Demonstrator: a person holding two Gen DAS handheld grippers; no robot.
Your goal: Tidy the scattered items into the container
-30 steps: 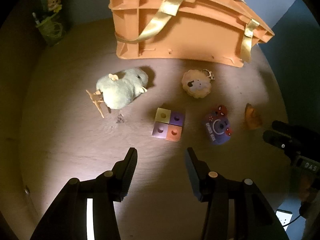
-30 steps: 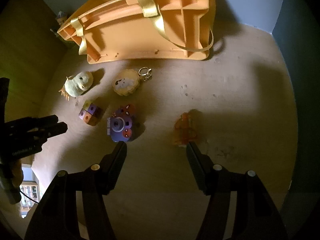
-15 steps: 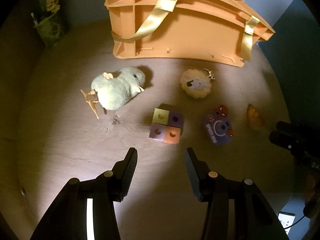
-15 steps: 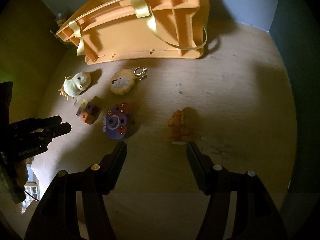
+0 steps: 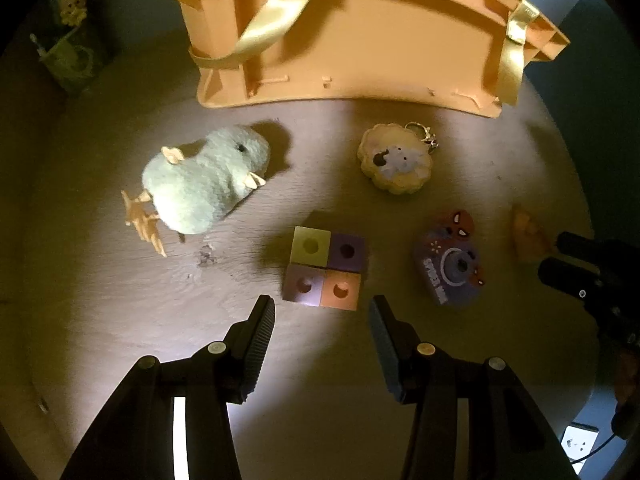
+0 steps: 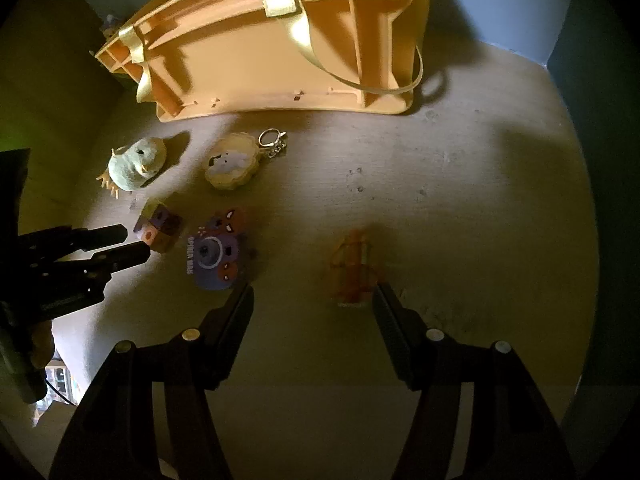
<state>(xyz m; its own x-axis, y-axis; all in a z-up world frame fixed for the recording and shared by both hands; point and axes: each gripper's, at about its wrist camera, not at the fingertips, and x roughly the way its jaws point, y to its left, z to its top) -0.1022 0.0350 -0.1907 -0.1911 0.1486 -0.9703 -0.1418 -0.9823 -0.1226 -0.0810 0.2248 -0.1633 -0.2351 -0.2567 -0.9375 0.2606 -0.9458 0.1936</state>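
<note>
Lying across the far side of the round wooden table, the orange plastic crate runs its long axis left to right, with gold ribbon straps draped over its ribbed wall. Nearer, the scattered items sit in a loose row. A pale plush chick lies on its side, its long axis slanting from its orange feet at the near left to its head at the far right, the beak turned toward the near right. Right of it rests a round sheep-face keychain, its metal clasp pointing to the far right, toward the crate. A square block of four coloured cubes lies flat, holes facing up, just beyond the left hand-held gripper, whose fingers stand apart and hold nothing. Beside the block lies a purple toy camera, lens up, with "SPIDER MAN" printed along its left edge. Farther right, a translucent orange toy lies with its long axis running near to far, just beyond the right hand-held gripper, which is likewise spread wide and empty.

The table's wood grain shows small dark marks. A pale blue wall stands behind the crate, and a green pen holder with a small figure on it sits at the far left. A white wall socket shows below the table edge at the near right.
</note>
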